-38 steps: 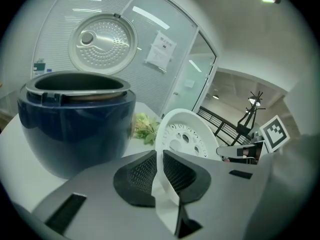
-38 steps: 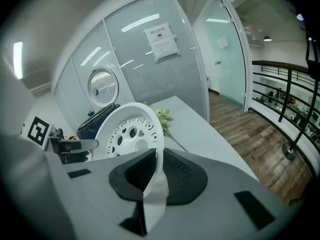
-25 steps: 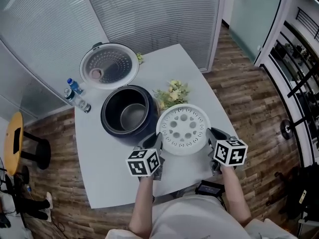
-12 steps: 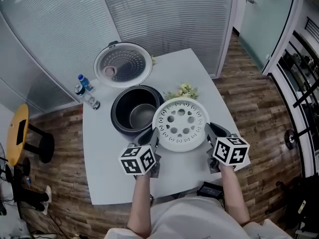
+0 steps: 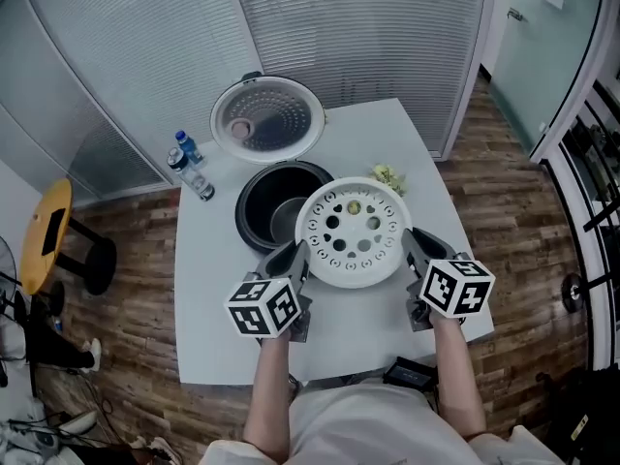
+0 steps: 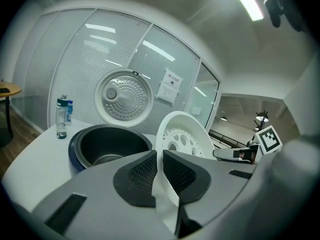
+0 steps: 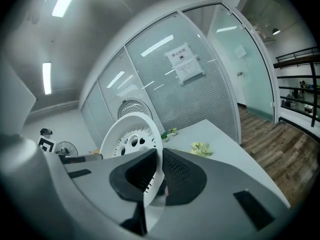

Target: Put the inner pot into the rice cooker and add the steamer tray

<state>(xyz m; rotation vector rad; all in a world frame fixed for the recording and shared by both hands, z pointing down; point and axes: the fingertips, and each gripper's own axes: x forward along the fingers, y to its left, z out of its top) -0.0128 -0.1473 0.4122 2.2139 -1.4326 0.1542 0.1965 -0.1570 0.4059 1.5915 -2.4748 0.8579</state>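
A white round perforated plastic steamer tray (image 5: 354, 232) hangs in the air at the near right edge of the dark blue round rice cooker (image 5: 242, 209). It already overlaps that side of the cooker's mouth in the head view but is not yet centred over it. The left gripper (image 5: 294, 258) is clamped on the tray's rim on the side toward the cooker's front. The right gripper (image 5: 414, 244) is clamped on the opposite rim, farther from the cooker. In each gripper view the thin white edge is pinched between the ribbed black pads (image 6: 141, 170), with no gap showing. Gripping at two opposite points looks chosen to hold the wide, shallow disc roughly flat, so it cannot swing or tip as it would from a single pinch. The dark metal inner pot (image 5: 283, 219) already sits down inside the cooker, so the first half of the job appears finished and only the tray remains. The cooker's hinged lid with its silver dotted inner plate (image 5: 268, 117) stands open behind the cooker, leaving the mouth clear from above. Two clear plastic water bottles (image 5: 192, 166) stand left of the cooker and a small yellow-green bunch (image 5: 389, 176) lies to its right, both on the white table (image 5: 218, 294) and out of the tray's way. The next move probably calls for centring the tray over the pot and lowering both sides evenly, since an uneven release could leave it cocked on the rim.
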